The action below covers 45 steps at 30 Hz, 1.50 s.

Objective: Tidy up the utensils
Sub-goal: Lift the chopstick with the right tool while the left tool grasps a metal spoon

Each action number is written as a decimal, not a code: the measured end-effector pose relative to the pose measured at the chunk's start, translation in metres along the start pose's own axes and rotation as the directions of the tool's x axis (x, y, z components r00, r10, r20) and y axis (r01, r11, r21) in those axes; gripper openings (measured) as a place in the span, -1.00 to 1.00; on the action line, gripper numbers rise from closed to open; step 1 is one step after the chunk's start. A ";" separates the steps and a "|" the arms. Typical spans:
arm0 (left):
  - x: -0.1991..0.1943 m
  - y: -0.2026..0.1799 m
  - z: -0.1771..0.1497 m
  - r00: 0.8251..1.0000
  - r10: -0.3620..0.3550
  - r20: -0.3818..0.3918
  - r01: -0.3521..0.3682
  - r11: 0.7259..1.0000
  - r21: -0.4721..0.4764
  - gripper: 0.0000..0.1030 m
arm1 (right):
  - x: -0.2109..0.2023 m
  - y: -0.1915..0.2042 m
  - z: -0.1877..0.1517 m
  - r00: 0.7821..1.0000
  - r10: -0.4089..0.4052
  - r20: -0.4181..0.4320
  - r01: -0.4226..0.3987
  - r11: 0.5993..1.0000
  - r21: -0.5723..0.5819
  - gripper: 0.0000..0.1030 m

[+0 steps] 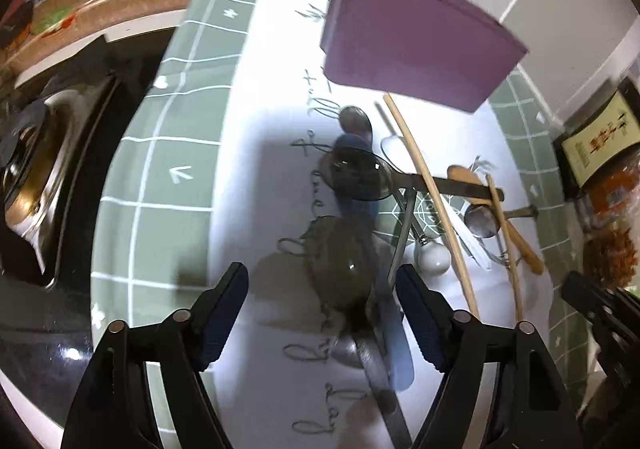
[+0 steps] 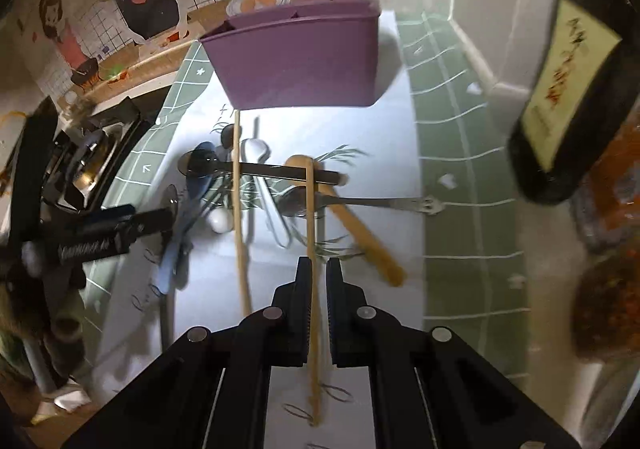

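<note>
A thin pale wooden chopstick [image 2: 314, 329] runs straight between the two black fingers of the right gripper [image 2: 318, 269], whose jaws stand closed tight against it. Its far end lies across a dark long-handled metal ladle [image 2: 256, 168] and the bowl of a light wooden spoon [image 2: 352, 225]. A second pale wooden chopstick [image 2: 239, 217] lies just to the left, roughly parallel, its far tip reaching the foot of a purple plastic utensil holder [image 2: 300, 61] that stands upright at the back of the white mat with script lettering [image 2: 380, 153].

The rest of the utensils lie in a loose heap on that mat in front of the holder: a pale blue plastic spoon [image 2: 188, 217], a small white ceramic spoon [image 2: 221, 224] and a silver metal spoon with an ornate handle end [image 2: 360, 202] pointing to the right.

The left gripper [image 1: 322, 281] hovers over the near end of the heap with its jaws apart, gripping nothing; a dark round-bowled spoon [image 1: 340, 261], blurred, lies below the gap between them, beside the blue spoon.

The mat rests on a green cloth with white grid lines [image 2: 460, 153]. Beyond its left edge a steel sink [image 1: 52, 153] is set in a dark counter. At the right stands a dark bottle with a cream label [image 2: 572, 89].
</note>
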<state>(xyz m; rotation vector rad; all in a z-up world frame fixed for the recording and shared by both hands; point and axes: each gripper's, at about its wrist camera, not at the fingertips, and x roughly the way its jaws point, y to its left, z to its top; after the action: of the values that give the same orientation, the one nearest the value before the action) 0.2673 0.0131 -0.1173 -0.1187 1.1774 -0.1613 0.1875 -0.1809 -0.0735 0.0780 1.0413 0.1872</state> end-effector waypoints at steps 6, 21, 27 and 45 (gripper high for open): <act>0.000 -0.014 0.003 0.999 -0.034 0.013 0.034 0.998 0.049 -0.33 | -0.004 -0.014 -0.006 1.000 0.027 -0.002 -0.027 0.999 0.023 -0.86; -0.074 0.002 -0.018 0.983 -0.100 0.156 0.086 0.992 0.090 -0.34 | 0.069 0.024 0.017 0.996 -0.043 -0.080 0.038 0.997 -0.072 -0.89; -0.105 -0.004 -0.011 0.964 -0.126 0.236 0.091 0.984 0.154 -0.36 | 0.025 0.017 0.027 0.998 -0.051 0.032 0.052 0.999 -0.009 -0.90; -0.166 -0.026 0.088 0.914 -0.215 0.345 0.109 0.948 0.300 -0.83 | -0.132 0.010 0.128 0.920 -0.058 0.387 0.068 0.998 -0.011 -0.90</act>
<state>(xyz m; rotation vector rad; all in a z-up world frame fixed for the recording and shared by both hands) 0.2847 0.0195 0.0710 -0.0008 0.7522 -0.4310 0.2321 -0.1930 0.1052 0.0559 0.6449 0.1191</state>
